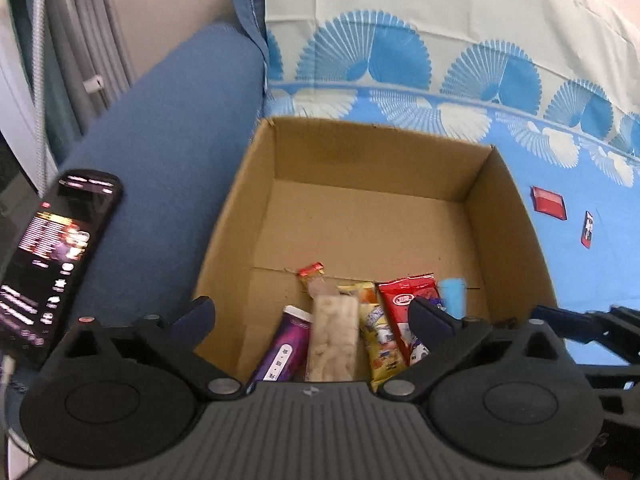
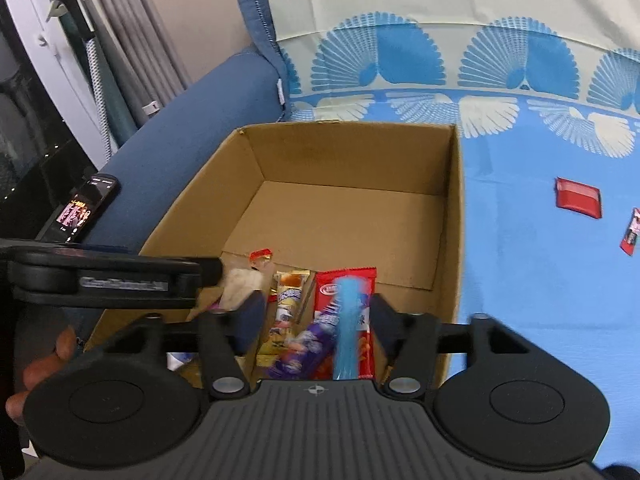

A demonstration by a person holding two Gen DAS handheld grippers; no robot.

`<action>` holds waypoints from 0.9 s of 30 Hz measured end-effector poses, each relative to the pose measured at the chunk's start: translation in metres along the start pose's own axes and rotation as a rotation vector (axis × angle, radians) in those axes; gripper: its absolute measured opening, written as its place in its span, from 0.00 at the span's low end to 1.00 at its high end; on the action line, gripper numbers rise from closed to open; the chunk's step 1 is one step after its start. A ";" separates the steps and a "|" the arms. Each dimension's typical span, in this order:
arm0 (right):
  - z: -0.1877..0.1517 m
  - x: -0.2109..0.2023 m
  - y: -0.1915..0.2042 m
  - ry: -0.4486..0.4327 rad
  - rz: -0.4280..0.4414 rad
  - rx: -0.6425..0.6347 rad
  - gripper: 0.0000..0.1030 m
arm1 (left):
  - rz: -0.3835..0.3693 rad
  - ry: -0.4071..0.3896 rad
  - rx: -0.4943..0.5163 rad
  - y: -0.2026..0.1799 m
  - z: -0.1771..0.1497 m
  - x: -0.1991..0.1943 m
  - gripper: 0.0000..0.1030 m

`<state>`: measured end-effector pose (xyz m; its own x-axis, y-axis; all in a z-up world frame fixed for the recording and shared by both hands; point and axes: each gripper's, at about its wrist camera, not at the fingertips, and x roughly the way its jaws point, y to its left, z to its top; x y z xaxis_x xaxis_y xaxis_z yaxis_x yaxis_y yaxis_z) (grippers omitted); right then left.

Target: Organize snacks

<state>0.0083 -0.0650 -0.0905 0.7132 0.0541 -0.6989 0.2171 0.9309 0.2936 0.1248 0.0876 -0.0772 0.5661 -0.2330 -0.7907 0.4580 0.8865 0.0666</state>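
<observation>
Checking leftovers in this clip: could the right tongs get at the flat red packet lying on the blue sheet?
Probably yes. The red packet lies alone on the bedsheet, outside the cardboard box, with nothing between. The right tongs stand open but hover over the box.

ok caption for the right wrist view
Open right gripper over the box, snacks lined along its near wall.

- Cardboard box [image 1: 360, 208]: open-topped, on the blue sheet.
- Snack packets [image 1: 332, 340]: lying side by side at the box's near wall.
- Red packet [image 2: 578, 198] and small packet [image 2: 631, 232]: outside the box, flat on the sheet.
</observation>
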 end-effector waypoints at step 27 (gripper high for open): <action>-0.087 -0.178 0.059 -0.195 -0.047 -0.165 0.93 | 0.006 -0.109 -0.065 -0.007 -0.095 -0.174 1.00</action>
<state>-0.1639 0.0115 -0.0060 0.8233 -0.0460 -0.5658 0.1526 0.9780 0.1424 -0.0420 0.1597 0.0021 0.6418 -0.2665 -0.7191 0.4108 0.9113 0.0288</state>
